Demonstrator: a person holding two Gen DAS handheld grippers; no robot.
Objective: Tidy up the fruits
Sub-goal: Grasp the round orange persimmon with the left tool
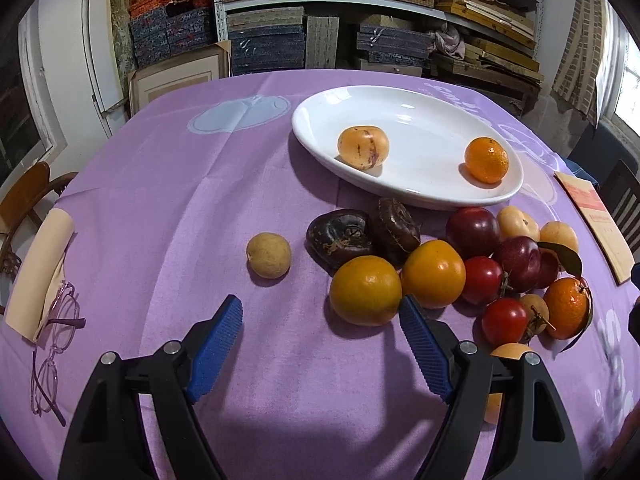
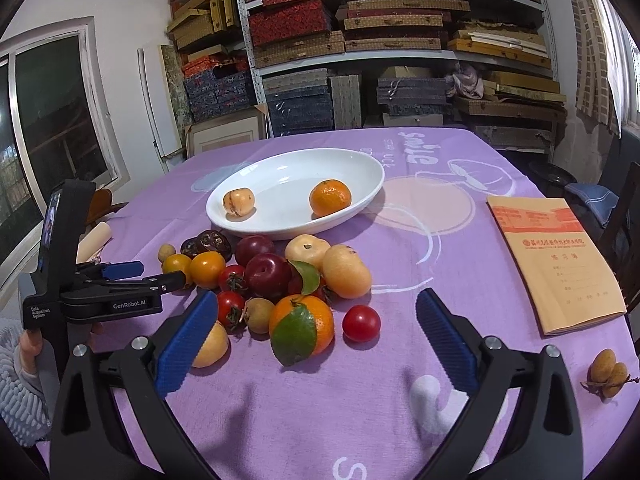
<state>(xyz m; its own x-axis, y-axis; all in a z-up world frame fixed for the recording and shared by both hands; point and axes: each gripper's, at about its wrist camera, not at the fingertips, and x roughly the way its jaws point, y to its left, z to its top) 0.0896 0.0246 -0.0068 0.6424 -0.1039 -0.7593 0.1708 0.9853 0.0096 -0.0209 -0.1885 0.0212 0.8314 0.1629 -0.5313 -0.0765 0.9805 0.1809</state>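
left tool [image 1: 320, 320]: wide, empty, above purple-clothed surface [image 1: 160, 208]
right tool [image 2: 316, 316]: wide, empty
white oval plate [image 2: 360, 164]: holds two fruits

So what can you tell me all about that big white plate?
The white plate is a wide, shallow oval dish, glossy like glazed ceramic, catching ceiling light. It sits flat on the purple tablecloth, beyond the pile of loose fruit. Two fruits rest inside it, apart from each other: a pale yellow-orange fruit with purplish streaks near one end and a small orange mandarin near the other. Neither claw touches it.
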